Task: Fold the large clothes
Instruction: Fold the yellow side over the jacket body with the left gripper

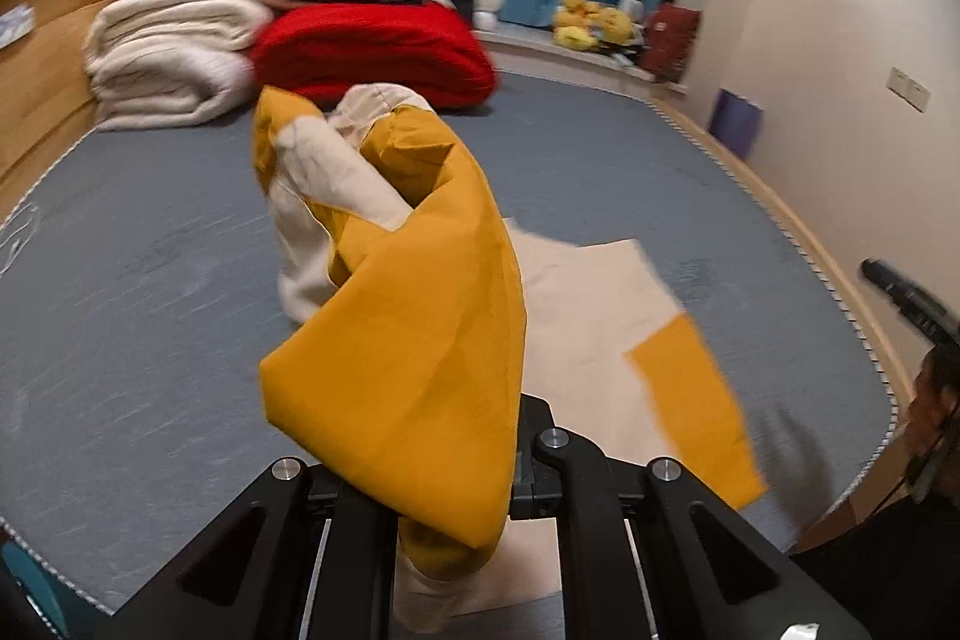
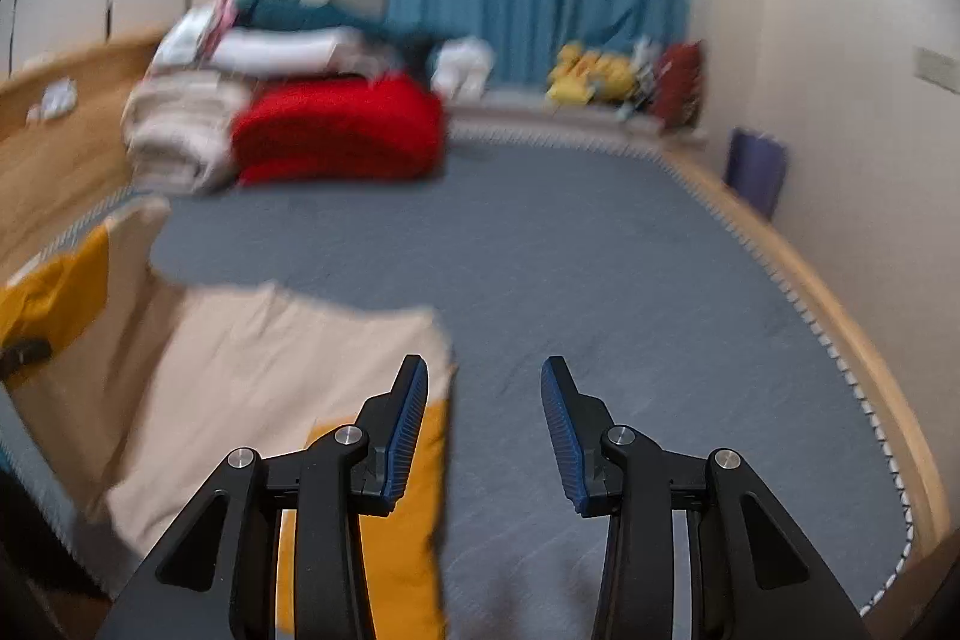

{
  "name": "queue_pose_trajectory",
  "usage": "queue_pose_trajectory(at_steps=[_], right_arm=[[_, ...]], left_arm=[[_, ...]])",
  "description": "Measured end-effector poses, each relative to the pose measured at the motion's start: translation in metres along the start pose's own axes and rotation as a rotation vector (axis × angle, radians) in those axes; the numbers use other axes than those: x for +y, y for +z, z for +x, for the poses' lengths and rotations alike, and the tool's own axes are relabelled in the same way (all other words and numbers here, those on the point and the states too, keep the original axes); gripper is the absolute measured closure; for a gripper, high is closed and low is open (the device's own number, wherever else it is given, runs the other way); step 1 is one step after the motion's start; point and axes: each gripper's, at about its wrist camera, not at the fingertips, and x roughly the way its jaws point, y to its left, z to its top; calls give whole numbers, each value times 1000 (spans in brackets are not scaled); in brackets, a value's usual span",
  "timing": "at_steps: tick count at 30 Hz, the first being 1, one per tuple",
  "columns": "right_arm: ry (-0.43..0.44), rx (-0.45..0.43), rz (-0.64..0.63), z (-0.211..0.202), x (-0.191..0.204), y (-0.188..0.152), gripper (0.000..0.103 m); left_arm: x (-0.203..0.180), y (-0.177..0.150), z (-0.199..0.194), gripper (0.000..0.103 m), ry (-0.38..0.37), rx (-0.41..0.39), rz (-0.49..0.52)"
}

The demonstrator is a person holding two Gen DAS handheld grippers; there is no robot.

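Left wrist view: I am pinching the garment (image 1: pixel 414 340) in the left gripper (image 1: pixel 456 514) — mustard and cream cloth is bunching up over the fingers while the rest is lying flat on the grey bed (image 1: pixel 150 250), probably so a fold can be carried over.

Right wrist view: the right gripper (image 2: pixel 485 430) is standing spread with nothing between its pads — the garment is lying just to its left.

Showing matte black linkage arms with triangular cut-outs on each hand-held gripper (image 2: pixel 485 424), round silver screws (image 2: pixel 351 435) capping the pivots, blue ribbed pads (image 2: pixel 411 430) lining the fingers.
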Motion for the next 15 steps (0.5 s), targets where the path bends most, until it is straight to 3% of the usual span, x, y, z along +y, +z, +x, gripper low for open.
queue_pose_trajectory(at_steps=[2, 6, 8, 11, 13, 15], right_arm=[[11, 40, 25, 1, -19, -8, 62], [11, 37, 61, -6, -44, -13, 62], [19, 55, 88, -4, -58, -19, 62], [37, 78, 121, 11, -64, -14, 62], [53, 97, 151, 20, -69, -11, 62], [81, 122, 192, 26, -75, -10, 62]], left_arm=[[-38, 3, 11, 95, -23, 22, 33], [-137, -15, 53, 95, -62, 99, 199], [-176, -36, 80, 95, -88, 161, 269], [-218, -85, 137, 90, -85, 335, 396], [-229, -106, 152, 81, -54, 374, 464], [-230, -102, 142, 66, -89, 371, 463]])
